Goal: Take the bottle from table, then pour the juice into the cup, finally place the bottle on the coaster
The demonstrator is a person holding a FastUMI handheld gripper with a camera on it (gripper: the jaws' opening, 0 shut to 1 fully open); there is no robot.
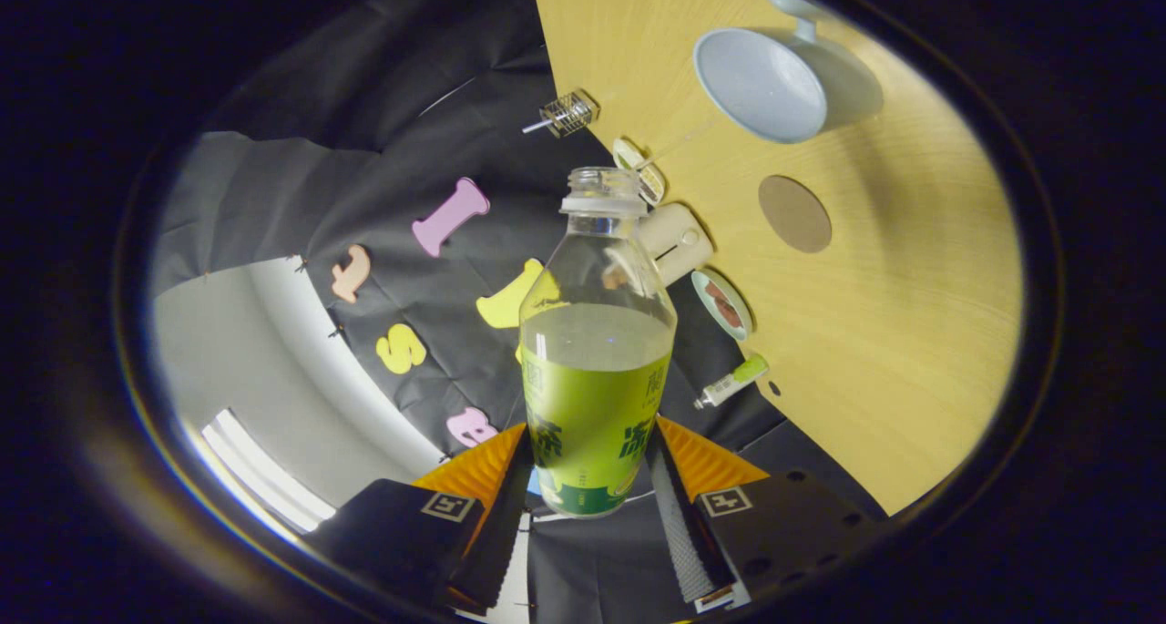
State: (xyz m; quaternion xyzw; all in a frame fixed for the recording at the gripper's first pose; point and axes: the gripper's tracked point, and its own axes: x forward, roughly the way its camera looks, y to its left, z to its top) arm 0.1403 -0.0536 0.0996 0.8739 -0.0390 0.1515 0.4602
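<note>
So the gripper (pixel 590 478) is clamped on the bottle (pixel 597 351), one finger pressing each side of its lower body, and the bottle is lifted clear of the table (pixel 911 332) with the whole view tipped sideways. The bottle's clear plastic, cap off, ribbed neck ring, rounded shoulders. It's roughly half full of pale juice. The wrap label is lime green with a darker green band at the bottom and big dark characters on it, too warped by the lens for me to make out.

The table is light wood-grain laminate. On it, beyond the bottle and to the right, a pale blue-grey cup (pixel 761 82) with a handle, smooth and glossy-looking, empty inside. Nearer than that sits the coaster (pixel 794 214), a flat brown disc, cork-like, well apart from the cup.

Along the table's far edge: a small wire cage thing (pixel 567 112), a cream cylinder (pixel 676 240), a little round dish (pixel 722 304), and a small tube (pixel 731 382) with a green cap.
</note>
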